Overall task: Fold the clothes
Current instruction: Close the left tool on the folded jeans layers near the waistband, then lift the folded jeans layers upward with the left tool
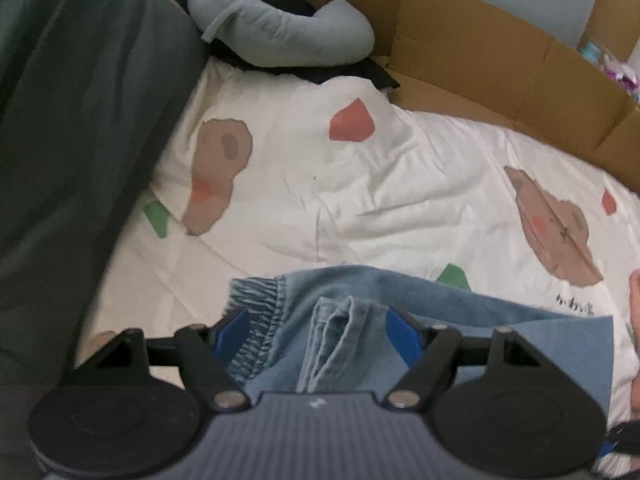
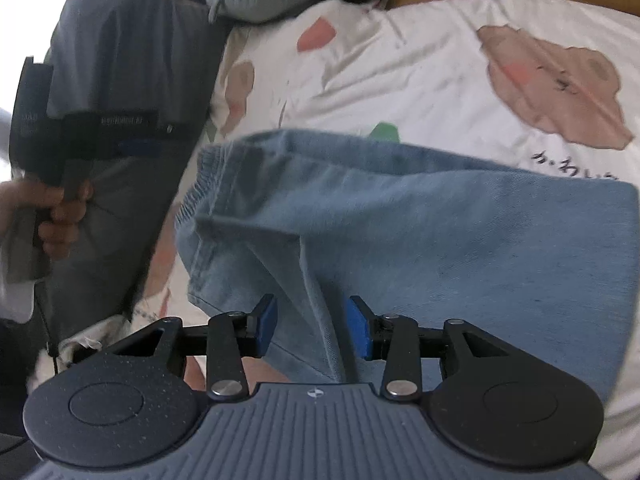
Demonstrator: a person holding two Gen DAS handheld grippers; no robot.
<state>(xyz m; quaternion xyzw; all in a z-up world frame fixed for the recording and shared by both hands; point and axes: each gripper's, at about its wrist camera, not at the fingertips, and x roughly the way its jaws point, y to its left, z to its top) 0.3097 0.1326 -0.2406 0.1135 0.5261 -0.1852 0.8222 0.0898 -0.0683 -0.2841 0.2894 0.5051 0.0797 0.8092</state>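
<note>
Folded light-blue denim garment [image 2: 400, 216] lies on the white bear-print bedsheet [image 1: 360, 184], its long axis left-right, a raised fold between the parted jaws of both left claw [image 1: 316, 334] and right claw [image 2: 314, 322].

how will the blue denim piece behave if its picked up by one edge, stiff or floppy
Probably floppy: the denim garment already lies in soft folds and creases on the printed quilt. The gathered elastic waistband will likely bunch rather than hold shape. Lifted by one edge, the rest should hang and drag.
</note>
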